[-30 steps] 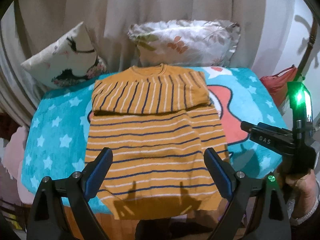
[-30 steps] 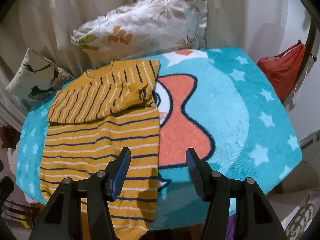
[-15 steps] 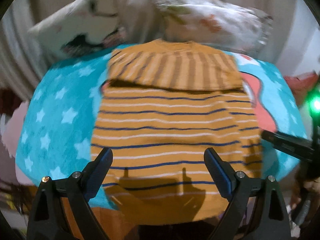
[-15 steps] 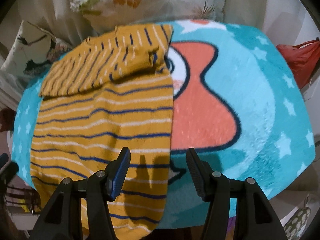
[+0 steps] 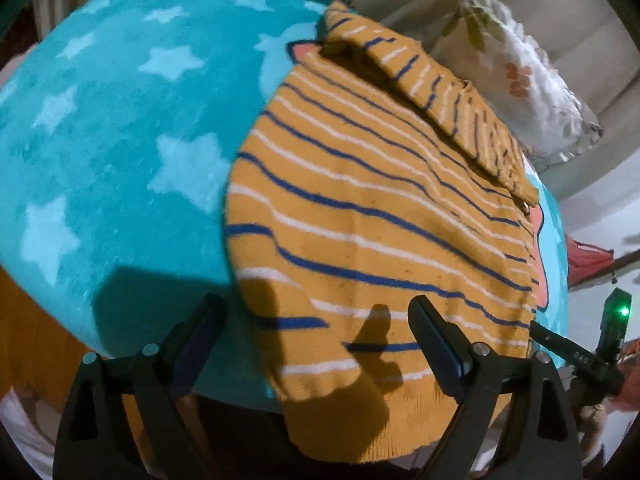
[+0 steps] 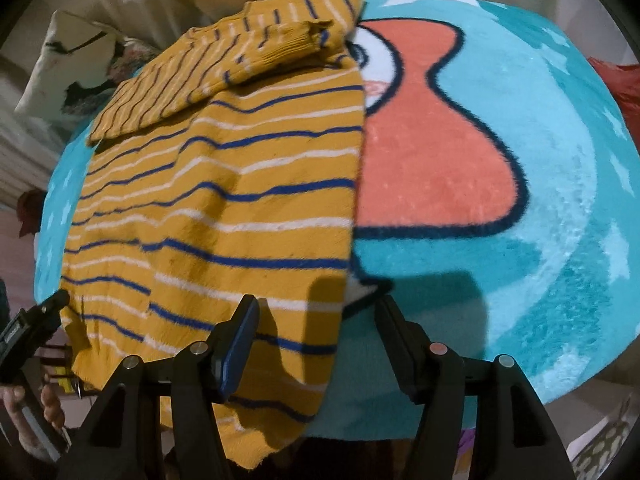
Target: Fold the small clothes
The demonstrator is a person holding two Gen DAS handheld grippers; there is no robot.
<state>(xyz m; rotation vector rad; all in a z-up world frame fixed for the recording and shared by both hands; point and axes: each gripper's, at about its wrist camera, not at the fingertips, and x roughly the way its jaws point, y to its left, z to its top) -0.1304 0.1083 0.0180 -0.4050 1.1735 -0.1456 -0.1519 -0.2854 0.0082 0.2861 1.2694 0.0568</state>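
Observation:
A mustard sweater (image 5: 380, 216) with blue and white stripes lies flat on a turquoise star blanket (image 5: 120, 140), its sleeves folded across the chest at the far end. Its hem hangs over the near edge. My left gripper (image 5: 316, 320) is open, straddling the hem's left corner just above the cloth. In the right wrist view the sweater (image 6: 224, 200) fills the left half, and my right gripper (image 6: 316, 320) is open over the hem's right corner. Each gripper shows at the edge of the other's view.
The blanket (image 6: 540, 160) has an orange and white cartoon figure (image 6: 432, 152) right of the sweater. Pillows (image 5: 516, 72) lean against the wall behind. A red bag (image 5: 588, 260) sits off the right side. The blanket drops away at the near edge.
Both grippers have moved down and closer to the sweater's hem. The left one has swung to the left corner, the right one to the right corner. Both stay open.

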